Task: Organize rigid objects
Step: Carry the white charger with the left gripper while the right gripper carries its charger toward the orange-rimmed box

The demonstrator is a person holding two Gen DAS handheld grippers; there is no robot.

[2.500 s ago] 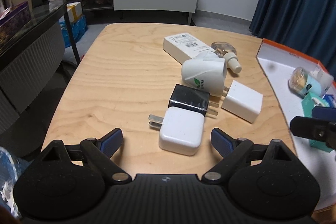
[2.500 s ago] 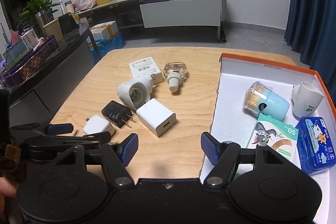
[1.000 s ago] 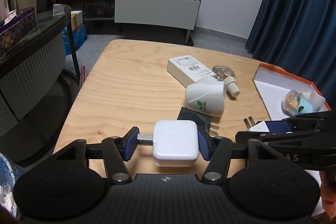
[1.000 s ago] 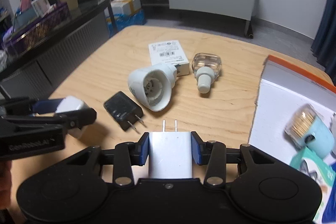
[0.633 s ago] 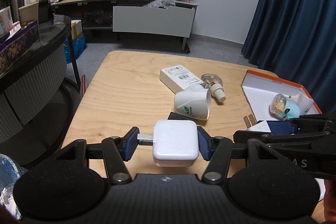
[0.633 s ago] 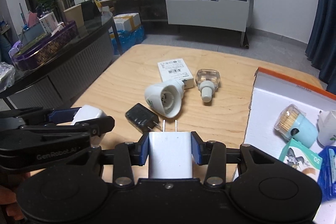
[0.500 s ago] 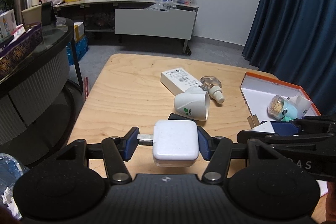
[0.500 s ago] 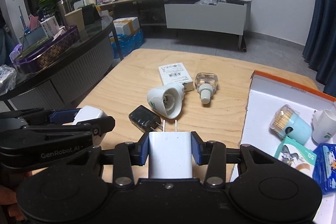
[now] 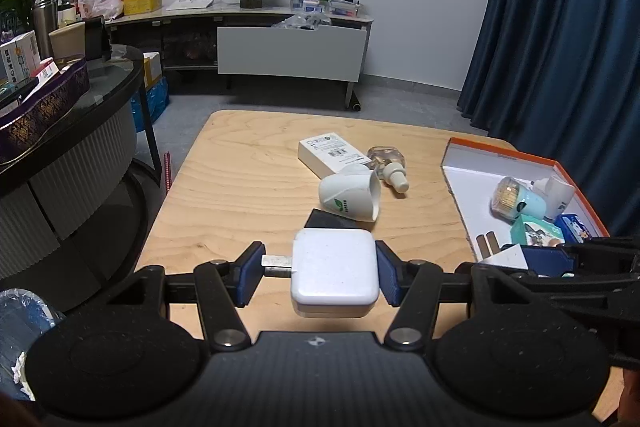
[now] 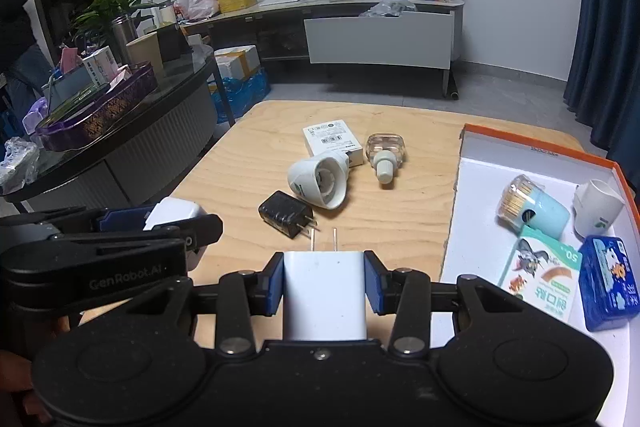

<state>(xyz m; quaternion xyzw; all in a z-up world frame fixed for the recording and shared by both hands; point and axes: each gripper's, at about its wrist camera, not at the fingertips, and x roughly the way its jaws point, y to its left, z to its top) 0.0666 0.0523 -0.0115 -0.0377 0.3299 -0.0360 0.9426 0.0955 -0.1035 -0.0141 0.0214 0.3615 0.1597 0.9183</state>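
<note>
Above the wooden table [image 9: 240,187], a rounded white charger [image 9: 335,277] is pinched by the left gripper [image 9: 318,277], and a white plug adapter [image 10: 324,293] is clamped by the right gripper [image 10: 324,287].

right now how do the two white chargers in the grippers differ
The rounded white charger in the left gripper is squarish with soft corners, its prongs pointing sideways at one of the fingers. The slim white charger in the right gripper is taller and narrower, sharper-edged, prongs pointing forward. Both are white, clamped and held above the table.
</note>
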